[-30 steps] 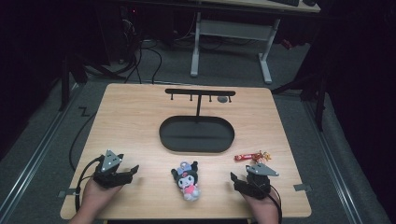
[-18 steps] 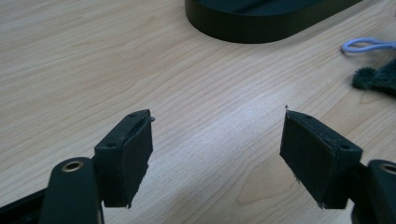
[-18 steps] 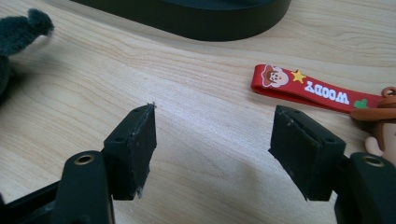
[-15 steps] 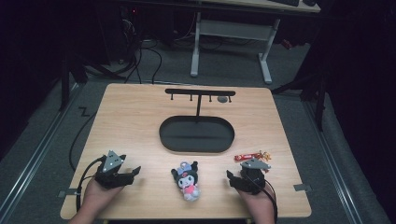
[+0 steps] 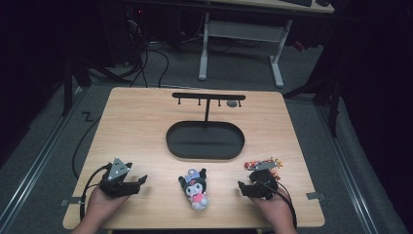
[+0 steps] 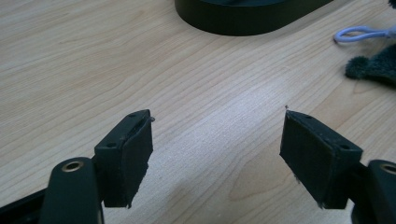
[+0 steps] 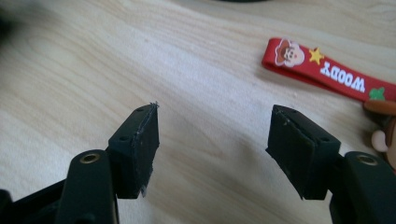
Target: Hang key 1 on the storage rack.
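Woody keychain (image 7: 322,67) was the thing nearest our right gripper (image 7: 212,149): a red strap printed with a cartoon face, a star and the name WOODY, joined to a small figure (image 7: 383,133) at the edge of the right gripper view. It lay flat on the table (image 5: 141,126), just ahead and to the right of the gripper in the high view (image 5: 263,165). We judged it light, rubbery and bendy, likely to flop when lifted but not fragile. Since the strap lay thin against the wood, the jaws would have to come down on its two edges; the thicker figure looked like the surer place to take hold.

Our right gripper sat low over the table, angled forward, with bare wood between its jaws. They had just been closing a little yet stood well apart, pressing on nothing. The strap was off to their right, not between them.

Our left gripper (image 5: 122,178) rested near the table's front left corner, its jaws wide and empty (image 6: 215,158). A plush doll (image 5: 195,187) lay between the two grippers, with the black oval base (image 5: 204,140) of a hanger stand beyond it.
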A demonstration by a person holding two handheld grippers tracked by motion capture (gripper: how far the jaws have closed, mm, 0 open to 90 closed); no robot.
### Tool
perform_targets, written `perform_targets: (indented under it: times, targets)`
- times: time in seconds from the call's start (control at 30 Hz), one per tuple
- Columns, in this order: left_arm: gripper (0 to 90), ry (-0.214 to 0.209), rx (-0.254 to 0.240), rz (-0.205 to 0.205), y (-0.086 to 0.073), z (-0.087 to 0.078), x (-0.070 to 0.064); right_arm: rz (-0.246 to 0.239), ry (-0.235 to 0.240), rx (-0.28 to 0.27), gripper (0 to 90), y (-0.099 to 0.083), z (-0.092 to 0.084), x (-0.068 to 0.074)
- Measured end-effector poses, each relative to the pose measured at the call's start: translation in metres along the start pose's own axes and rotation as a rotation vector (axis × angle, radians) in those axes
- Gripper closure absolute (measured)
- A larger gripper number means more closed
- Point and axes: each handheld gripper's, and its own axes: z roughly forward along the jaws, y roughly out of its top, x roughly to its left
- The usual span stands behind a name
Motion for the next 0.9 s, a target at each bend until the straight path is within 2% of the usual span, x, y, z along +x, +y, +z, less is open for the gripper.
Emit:
perform_targets:
  times: [0.2,0.33,0.47,0.7,0.9]
  targets:
    - [25.6,-0.008,-0.007,0.002,0.0,-0.003,0.0,0.014,0.041,0.075,33.6,0.0,-0.002,-0.006]
    - [25.6,-0.012,-0.014,0.014,0.001,-0.003,-0.002,-0.007,0.035,0.13,33.6,-0.001,-0.002,-0.007]
    - [25.7,-0.018,-0.003,0.029,0.001,-0.001,-0.004,0.01,0.055,0.166,33.8,0.0,-0.006,-0.011]
    - [25.8,-0.025,-0.008,0.031,0.002,-0.001,-0.004,-0.008,0.042,0.244,33.9,0.002,-0.016,-0.016]
    - [26.1,-0.038,-0.021,0.046,0.004,-0.002,-0.006,-0.004,0.026,0.273,34.8,0.004,-0.025,-0.024]
